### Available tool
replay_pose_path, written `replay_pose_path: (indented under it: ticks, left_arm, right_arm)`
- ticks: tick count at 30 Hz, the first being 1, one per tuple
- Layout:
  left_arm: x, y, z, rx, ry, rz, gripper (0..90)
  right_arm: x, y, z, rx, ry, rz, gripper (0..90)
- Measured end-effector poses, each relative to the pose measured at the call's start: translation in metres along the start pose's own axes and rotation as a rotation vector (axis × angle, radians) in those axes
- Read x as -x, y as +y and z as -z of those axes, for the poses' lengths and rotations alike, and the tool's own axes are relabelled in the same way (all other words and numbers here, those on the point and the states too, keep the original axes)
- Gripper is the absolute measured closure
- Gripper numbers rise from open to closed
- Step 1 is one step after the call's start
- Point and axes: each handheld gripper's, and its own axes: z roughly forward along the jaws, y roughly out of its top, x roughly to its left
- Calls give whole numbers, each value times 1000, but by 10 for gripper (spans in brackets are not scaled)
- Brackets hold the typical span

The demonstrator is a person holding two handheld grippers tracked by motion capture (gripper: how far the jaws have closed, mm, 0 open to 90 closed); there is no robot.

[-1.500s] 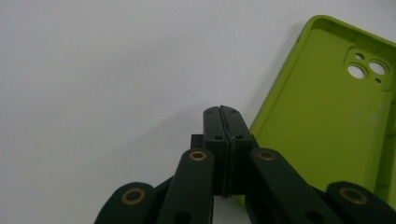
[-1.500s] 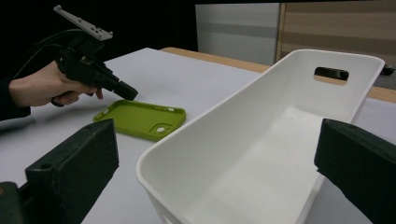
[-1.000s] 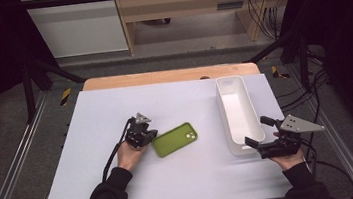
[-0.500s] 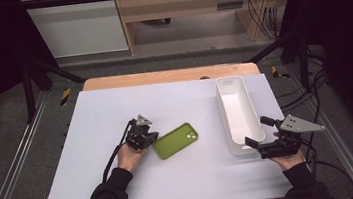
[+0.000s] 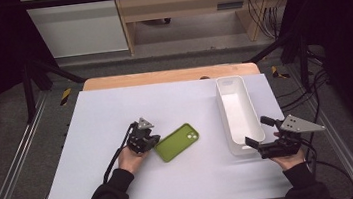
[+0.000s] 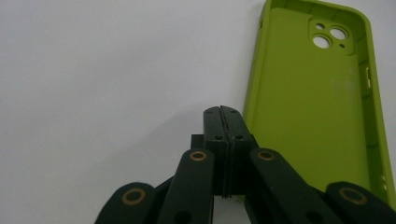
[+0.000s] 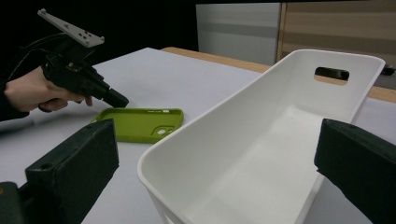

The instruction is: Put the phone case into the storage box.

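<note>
Green silicone-looking phone case lies flat on the white table sheet, open side up, camera cut-outs visible through the shell. Landmark for all places: the white bin.

Position: the case lies well apart from the bin, on the bin's left in the high view and about level with its near half. Nothing rests on or in the case.

Orientation: long axis runs diagonally in the high view. The camera-hole end points toward the bin and slightly away from the person; the plain end points toward the left gripper. In the left gripper view the case runs up the frame just right of the jaws, camera holes at its far end.

Handling, judged: an empty shell, so very light, thin-walled and flexible; it will likely bend or twist if pinched at one corner. The matte rubbery surface should give good friction, little slip. Not fragile. Because it lies flat, the raised side rim is the only purchase; best hold is probably one jaw inside the shell, one outside, across a long wall near the middle.

Grippers: left one has its jaws pressed fully together with nothing between them, tip just beside the case's near end, away from the bin. Right gripper has jaws spread wide, straddling the bin's near end, holding nothing; whether the pads touch the walls is unclear.
</note>
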Motion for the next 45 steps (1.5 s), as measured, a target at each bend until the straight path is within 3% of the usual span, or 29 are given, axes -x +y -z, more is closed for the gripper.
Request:
replay_pose_path:
  ticks: [33, 45]
  left_arm:
    - [20, -7, 6, -16, -25, -51, 899]
    - [16, -5, 12, 11, -11, -42, 896]
  right_arm:
    - [0, 0, 0, 0, -1, -4, 2]
    - [0, 0, 1, 1, -1, -6, 2]
